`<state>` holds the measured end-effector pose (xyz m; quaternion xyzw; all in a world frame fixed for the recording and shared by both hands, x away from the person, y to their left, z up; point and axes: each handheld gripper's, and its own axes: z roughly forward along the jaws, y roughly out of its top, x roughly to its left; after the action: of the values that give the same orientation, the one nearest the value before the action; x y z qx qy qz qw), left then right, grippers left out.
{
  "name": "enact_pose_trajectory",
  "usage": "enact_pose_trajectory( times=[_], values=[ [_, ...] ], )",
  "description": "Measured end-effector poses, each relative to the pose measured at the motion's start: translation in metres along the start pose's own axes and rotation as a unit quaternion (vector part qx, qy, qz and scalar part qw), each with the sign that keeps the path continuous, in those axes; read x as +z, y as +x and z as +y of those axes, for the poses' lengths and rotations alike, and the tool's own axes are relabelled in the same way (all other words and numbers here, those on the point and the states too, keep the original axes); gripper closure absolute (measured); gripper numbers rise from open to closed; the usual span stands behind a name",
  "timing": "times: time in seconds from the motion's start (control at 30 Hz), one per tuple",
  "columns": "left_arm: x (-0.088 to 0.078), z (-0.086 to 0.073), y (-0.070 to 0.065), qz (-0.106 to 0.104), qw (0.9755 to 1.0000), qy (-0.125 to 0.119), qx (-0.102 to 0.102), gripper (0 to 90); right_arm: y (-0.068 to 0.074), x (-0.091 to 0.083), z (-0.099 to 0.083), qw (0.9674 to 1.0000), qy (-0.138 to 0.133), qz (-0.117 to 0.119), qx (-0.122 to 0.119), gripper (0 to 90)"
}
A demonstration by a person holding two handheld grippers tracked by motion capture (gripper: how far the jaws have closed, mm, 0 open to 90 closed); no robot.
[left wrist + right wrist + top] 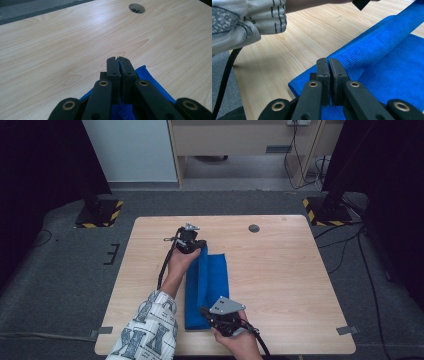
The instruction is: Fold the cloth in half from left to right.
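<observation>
A blue cloth point(216, 275) lies lengthwise on the wooden table point(285, 270), with its left part folded over and lifted into a ridge. At the cloth's far end, my left gripper point(199, 245) is shut on the raised edge. In the left gripper view its jaws point(117, 60) are pressed together, with blue cloth point(148, 75) showing between and under them. My right gripper point(205, 313) is shut on the cloth's near end. In the right gripper view the closed jaws point(328, 61) pinch the cloth point(392, 67) at its near left corner.
A round cable hole point(254, 228) sits in the table's far right part. A patterned sleeve point(150, 327) crosses the near left of the table. Bare wood lies right of the cloth. Dark stands with striped bases point(100, 212) flank the table on grey carpet.
</observation>
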<state>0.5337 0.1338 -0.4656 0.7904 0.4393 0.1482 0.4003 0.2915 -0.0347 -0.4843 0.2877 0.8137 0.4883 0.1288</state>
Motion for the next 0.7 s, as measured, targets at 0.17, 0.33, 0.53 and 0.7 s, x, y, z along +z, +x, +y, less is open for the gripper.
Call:
enact_pose_trajectory(
  times=[0.17,0.33,0.53,0.7],
  values=[
    [0.006,-0.003,-0.008,-0.012,0.9999,0.002,0.009,87.9,-0.001,-0.004,-0.002,1.0000,0.001,-0.001,-0.003,87.4],
    [0.012,-0.005,-0.016,-0.012,0.9998,0.010,0.015,87.9,-0.002,-0.008,-0.006,1.0000,0.004,-0.002,-0.005,87.3],
    [0.019,-0.005,-0.020,-0.009,0.9997,0.014,0.015,87.8,-0.005,-0.012,-0.011,0.9999,0.010,-0.005,-0.002,87.4],
    [0.021,-0.004,-0.019,-0.001,0.9999,0.013,0.010,87.8,-0.007,-0.011,-0.016,0.9998,0.016,-0.006,-0.001,87.4]
  ],
)
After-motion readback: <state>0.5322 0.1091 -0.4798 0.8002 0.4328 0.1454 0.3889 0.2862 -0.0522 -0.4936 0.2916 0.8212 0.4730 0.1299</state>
